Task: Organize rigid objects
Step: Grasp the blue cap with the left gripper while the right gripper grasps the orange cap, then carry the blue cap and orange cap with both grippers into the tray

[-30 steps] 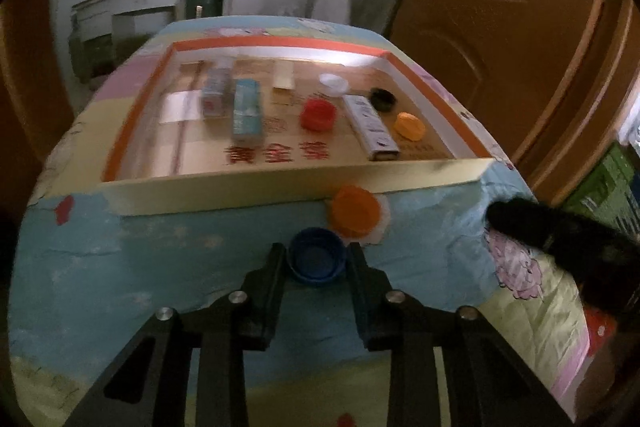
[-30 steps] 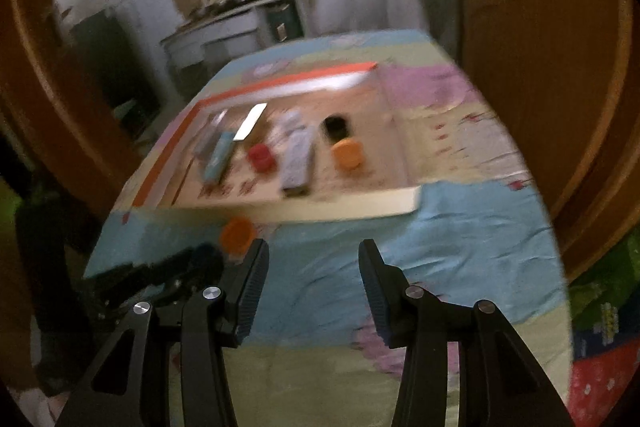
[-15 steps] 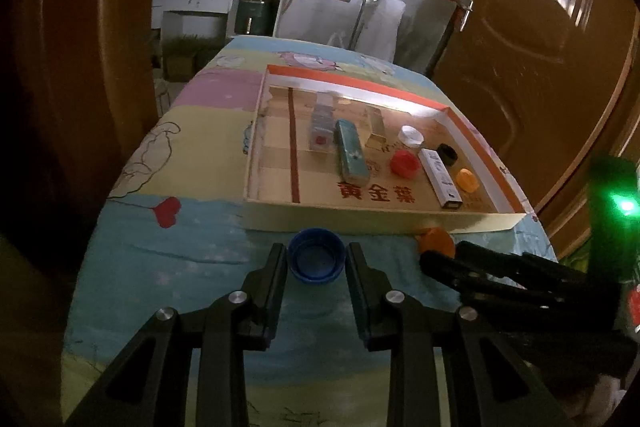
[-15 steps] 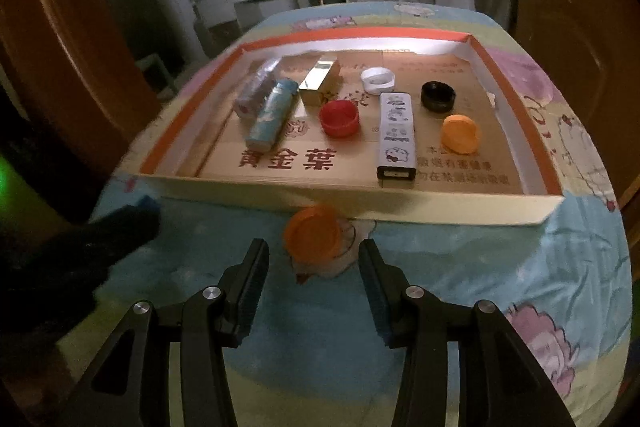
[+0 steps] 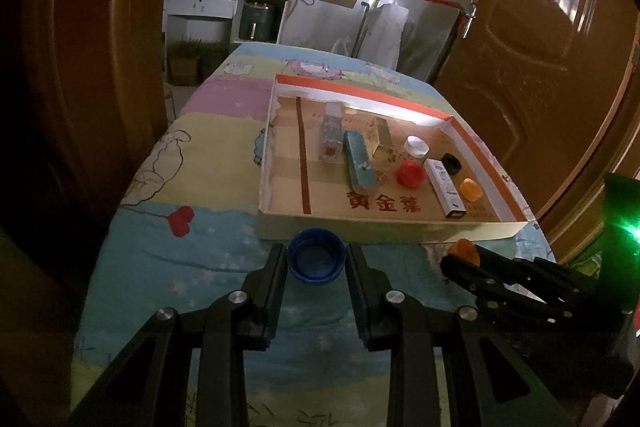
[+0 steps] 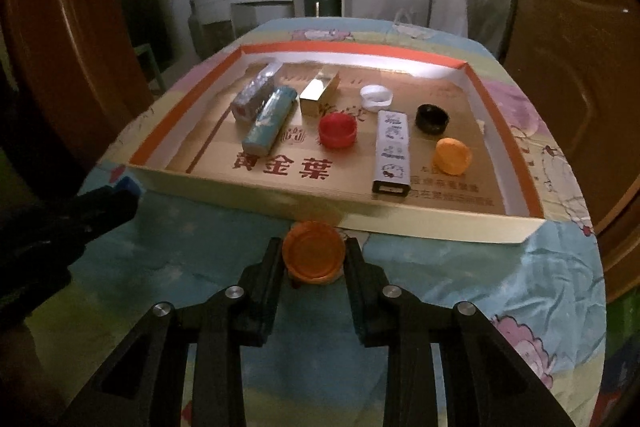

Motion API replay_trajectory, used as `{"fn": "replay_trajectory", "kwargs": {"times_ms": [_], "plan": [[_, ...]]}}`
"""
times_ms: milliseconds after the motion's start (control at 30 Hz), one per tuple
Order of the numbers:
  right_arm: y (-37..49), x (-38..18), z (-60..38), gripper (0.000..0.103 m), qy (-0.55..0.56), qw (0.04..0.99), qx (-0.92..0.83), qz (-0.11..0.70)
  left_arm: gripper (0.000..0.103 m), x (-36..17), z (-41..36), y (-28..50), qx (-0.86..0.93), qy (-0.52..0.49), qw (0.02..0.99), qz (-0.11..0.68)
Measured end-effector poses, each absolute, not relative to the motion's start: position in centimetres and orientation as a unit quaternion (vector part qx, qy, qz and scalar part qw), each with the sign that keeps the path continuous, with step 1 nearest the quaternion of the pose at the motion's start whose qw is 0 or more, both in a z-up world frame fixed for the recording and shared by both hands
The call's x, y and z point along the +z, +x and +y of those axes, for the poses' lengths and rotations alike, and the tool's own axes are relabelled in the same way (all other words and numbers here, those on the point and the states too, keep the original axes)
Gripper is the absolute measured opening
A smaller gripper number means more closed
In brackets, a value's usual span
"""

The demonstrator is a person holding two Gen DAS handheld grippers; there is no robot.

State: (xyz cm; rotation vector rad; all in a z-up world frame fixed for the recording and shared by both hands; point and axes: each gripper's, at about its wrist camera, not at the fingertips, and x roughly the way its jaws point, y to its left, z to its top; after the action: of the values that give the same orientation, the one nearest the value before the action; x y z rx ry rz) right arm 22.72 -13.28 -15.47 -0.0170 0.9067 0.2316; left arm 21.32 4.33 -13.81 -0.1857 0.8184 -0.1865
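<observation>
Both grippers are loaded at the near edge of the table (image 6: 460,279). The left gripper (image 5: 317,263) has its fingers clamped on the blue bottle cap (image 5: 317,255), open side up. The right gripper (image 6: 313,258) has its fingers closed on the orange bottle cap (image 6: 313,251). Each cap sits just outside the near wall of the cardboard tray (image 6: 420,225).

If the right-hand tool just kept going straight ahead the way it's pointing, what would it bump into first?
Probably the near wall of the cardboard tray, just past the orange cap that the right tool grips. Depth is hard to judge.
</observation>
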Motion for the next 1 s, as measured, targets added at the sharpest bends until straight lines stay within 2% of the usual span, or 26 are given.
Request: {"fn": "replay_trajectory", "kwargs": {"times_ms": [433,1000], "plan": [[20.9,-11.1,-15.2,0.031,0.013,0.909,0.119,0.399,0.030,-10.2,2.0,21.4,-0.110,-0.066,0.922,0.366],[23.0,-7.4,-18.4,0.031,-0.014,0.925,0.103,0.364,0.030,-5.9,-2.2,25.8,-0.128,-0.024,0.929,0.346]]}}
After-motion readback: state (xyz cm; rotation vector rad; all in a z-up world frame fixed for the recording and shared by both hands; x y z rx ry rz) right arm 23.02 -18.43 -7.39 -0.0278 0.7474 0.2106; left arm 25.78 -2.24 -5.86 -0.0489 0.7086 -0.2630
